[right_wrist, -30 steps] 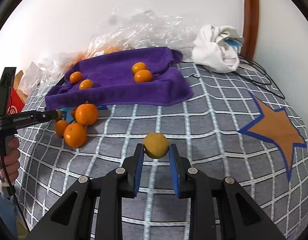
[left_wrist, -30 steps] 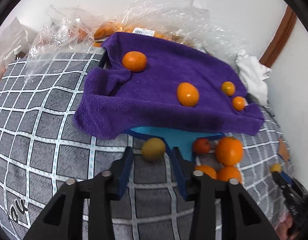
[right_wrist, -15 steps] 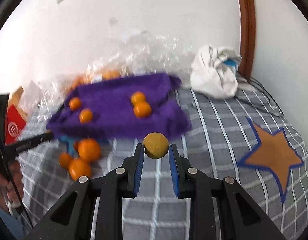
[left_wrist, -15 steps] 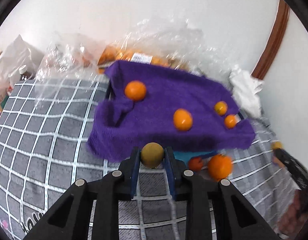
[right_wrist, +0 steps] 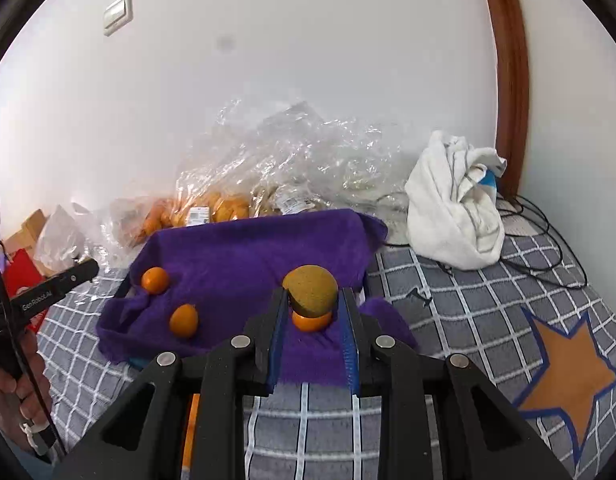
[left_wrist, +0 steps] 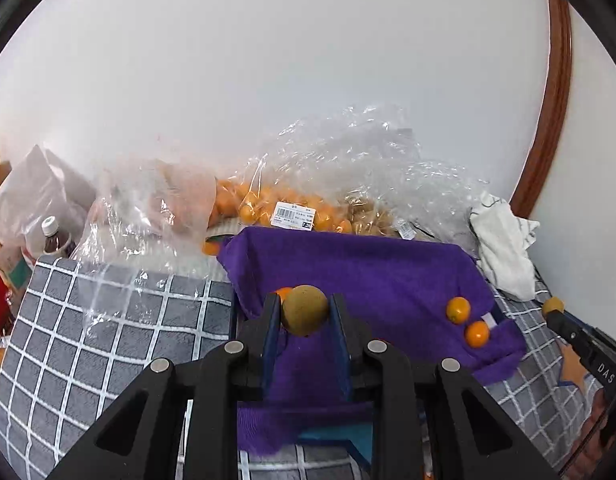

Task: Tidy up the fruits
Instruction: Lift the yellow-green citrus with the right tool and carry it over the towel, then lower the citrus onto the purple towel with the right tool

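Each gripper is clamped on one yellow-green fruit at the fingertips. The left gripper point(left_wrist: 304, 312) holds its yellow-green fruit point(left_wrist: 304, 309) raised above the purple towel point(left_wrist: 371, 276); the right gripper point(right_wrist: 311, 300) holds a second yellow-green fruit point(right_wrist: 311, 290) above the same purple towel point(right_wrist: 244, 252). The tip grip keeps each fruit clear of the gripper body for release. The towel lies on the checked bedspread point(right_wrist: 467, 304) and probably serves as the collecting area, since small oranges point(right_wrist: 184, 320) already rest on it. Its pile should stop round fruit rolling.
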The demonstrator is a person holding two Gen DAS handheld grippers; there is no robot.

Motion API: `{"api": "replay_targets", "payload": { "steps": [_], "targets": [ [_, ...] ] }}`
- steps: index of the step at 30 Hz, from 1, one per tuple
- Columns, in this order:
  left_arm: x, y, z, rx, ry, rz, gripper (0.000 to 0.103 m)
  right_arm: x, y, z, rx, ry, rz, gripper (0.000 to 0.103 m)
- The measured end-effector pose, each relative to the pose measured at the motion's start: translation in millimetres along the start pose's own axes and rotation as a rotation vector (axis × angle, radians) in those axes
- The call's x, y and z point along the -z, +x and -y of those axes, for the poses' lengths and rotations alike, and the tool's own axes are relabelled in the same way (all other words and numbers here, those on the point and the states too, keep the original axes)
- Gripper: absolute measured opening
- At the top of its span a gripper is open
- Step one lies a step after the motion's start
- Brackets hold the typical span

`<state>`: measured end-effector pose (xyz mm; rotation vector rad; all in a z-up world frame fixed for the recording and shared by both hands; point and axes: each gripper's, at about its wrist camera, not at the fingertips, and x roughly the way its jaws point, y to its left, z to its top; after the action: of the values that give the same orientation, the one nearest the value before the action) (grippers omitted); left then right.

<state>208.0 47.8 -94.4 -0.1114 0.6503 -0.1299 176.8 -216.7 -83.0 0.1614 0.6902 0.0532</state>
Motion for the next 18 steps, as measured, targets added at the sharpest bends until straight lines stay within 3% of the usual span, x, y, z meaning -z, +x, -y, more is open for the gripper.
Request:
{"api": "replay_targets", "payload": {
  "steps": [8, 14, 18],
  "targets": [
    [13.5, 18.1, -15.9, 0.050, -0.049, -0.018, 0.024, 12.2, 30.7, -13.7, -0.002, -0.040, 0.009, 0.025],
    [16.7, 21.6, -19.5, 0.015, -0.047, 0.002, 0.024, 21.9, 46.3, -13.8, -0.015, -0.020, 0.012, 0.025],
    [17.3, 22.8, -19.2, 0.028, -0.048, -0.003, 0.024, 30.1, 50.5, -14.3, -0.017, -0.012, 0.011, 0.025]
  ]
}}
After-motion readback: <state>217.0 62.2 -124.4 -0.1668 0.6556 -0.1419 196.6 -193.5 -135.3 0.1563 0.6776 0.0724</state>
